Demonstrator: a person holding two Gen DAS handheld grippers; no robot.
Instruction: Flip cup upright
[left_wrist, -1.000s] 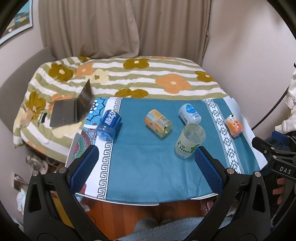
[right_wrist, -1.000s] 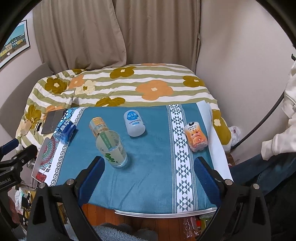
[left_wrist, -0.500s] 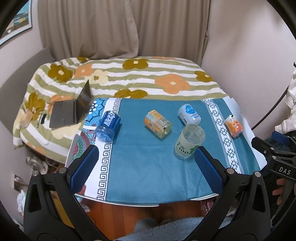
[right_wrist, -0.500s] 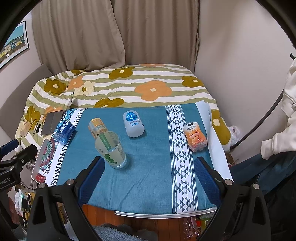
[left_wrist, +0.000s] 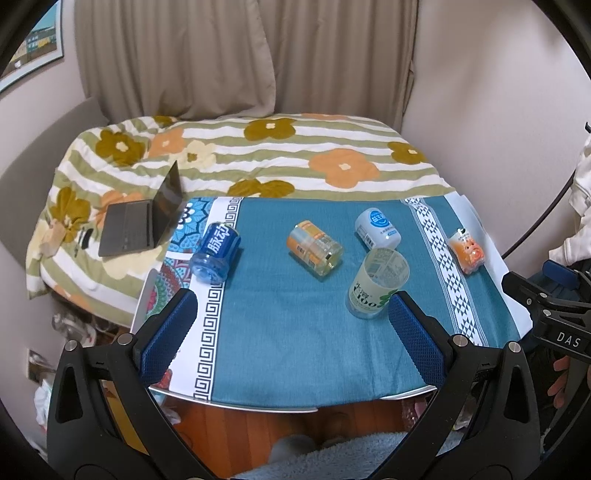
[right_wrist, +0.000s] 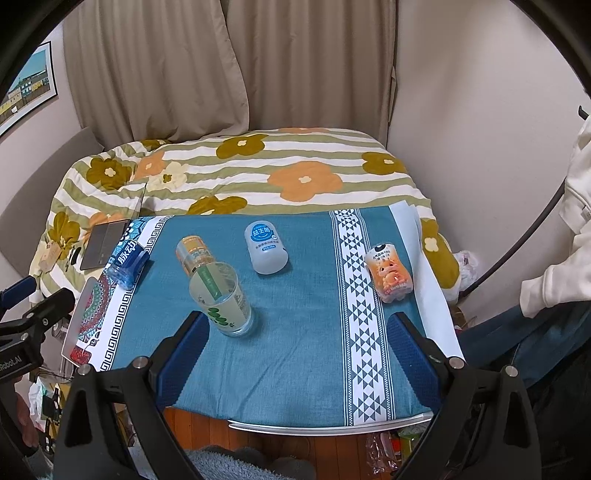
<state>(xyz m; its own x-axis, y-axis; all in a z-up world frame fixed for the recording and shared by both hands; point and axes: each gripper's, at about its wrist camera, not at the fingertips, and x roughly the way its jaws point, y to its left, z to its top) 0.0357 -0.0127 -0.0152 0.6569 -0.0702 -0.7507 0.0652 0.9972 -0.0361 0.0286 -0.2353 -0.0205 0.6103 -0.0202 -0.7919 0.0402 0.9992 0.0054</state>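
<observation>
A clear cup with green print (left_wrist: 376, 282) stands upright on the blue tablecloth (left_wrist: 280, 325), mouth up; it also shows in the right wrist view (right_wrist: 221, 299). An orange cup (left_wrist: 314, 248), a blue cup (left_wrist: 216, 253), a white cup with a blue logo (left_wrist: 377, 228) and an orange cartoon cup (left_wrist: 467, 251) lie on their sides. My left gripper (left_wrist: 291, 332) is open and empty, held back at the table's near edge. My right gripper (right_wrist: 299, 350) is open and empty, also near the front edge.
An open laptop (left_wrist: 144, 218) sits on the flowered bedspread (left_wrist: 295, 155) behind the table at left. The wall (right_wrist: 480, 129) is close on the right. The table's near metal edge (right_wrist: 325, 430) is just ahead of both grippers.
Both grippers have barely shifted; the views have drifted slightly. The cups have not moved.
</observation>
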